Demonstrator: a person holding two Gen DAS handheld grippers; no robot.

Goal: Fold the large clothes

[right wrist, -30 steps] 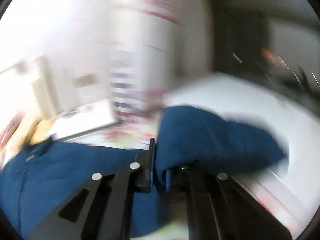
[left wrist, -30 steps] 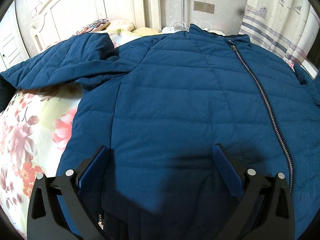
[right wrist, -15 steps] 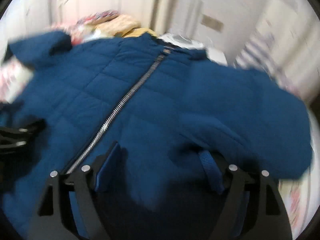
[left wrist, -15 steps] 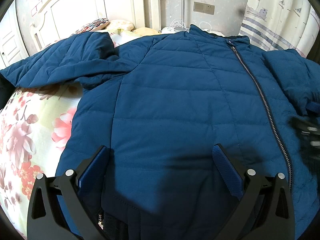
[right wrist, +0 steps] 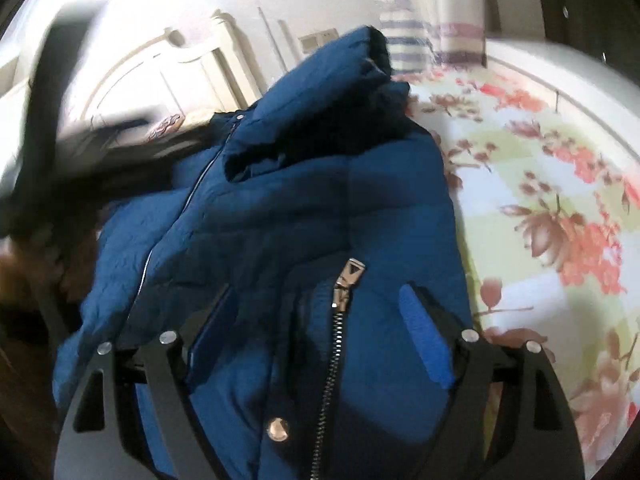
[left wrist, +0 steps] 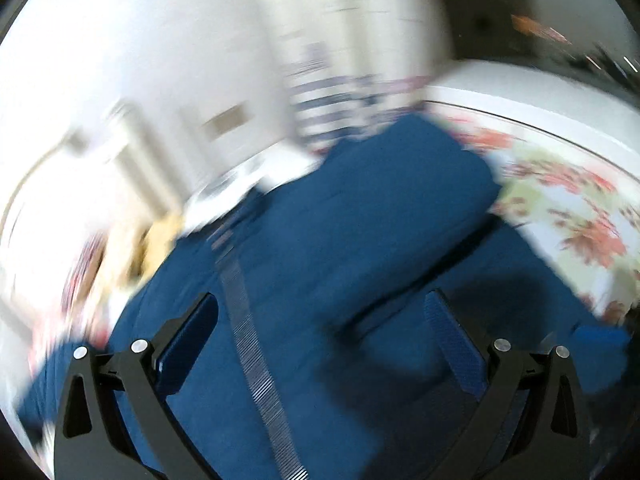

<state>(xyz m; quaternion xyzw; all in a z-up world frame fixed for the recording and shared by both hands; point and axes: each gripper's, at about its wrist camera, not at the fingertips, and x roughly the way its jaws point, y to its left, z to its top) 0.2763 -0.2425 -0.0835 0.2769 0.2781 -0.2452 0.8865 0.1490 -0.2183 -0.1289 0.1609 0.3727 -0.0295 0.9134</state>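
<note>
A dark blue quilted jacket [left wrist: 320, 264] lies front up on a flower-print bed [left wrist: 568, 216]. Its zipper [left wrist: 248, 320] runs up the middle. One sleeve [left wrist: 400, 184] lies folded over the jacket's front; in the right wrist view that sleeve [right wrist: 320, 92] stands up with its cuff at the top. My left gripper [left wrist: 320, 340] is open above the jacket's lower front, empty. My right gripper [right wrist: 320, 328] is open over the zipper pull [right wrist: 344, 280] near the hem, empty. The left wrist view is motion-blurred. The left gripper shows as a dark blur at the left of the right wrist view [right wrist: 52, 120].
A white headboard [right wrist: 160, 76] and pillows [right wrist: 168, 128] stand at the far end of the bed. A striped curtain [right wrist: 416, 36] hangs by the wall. The flowered sheet [right wrist: 552, 208] lies bare to the right of the jacket.
The right gripper let go of the sleeve, which now lies across the jacket's front, and opened. The left gripper swung to the right over the jacket, staying open.
</note>
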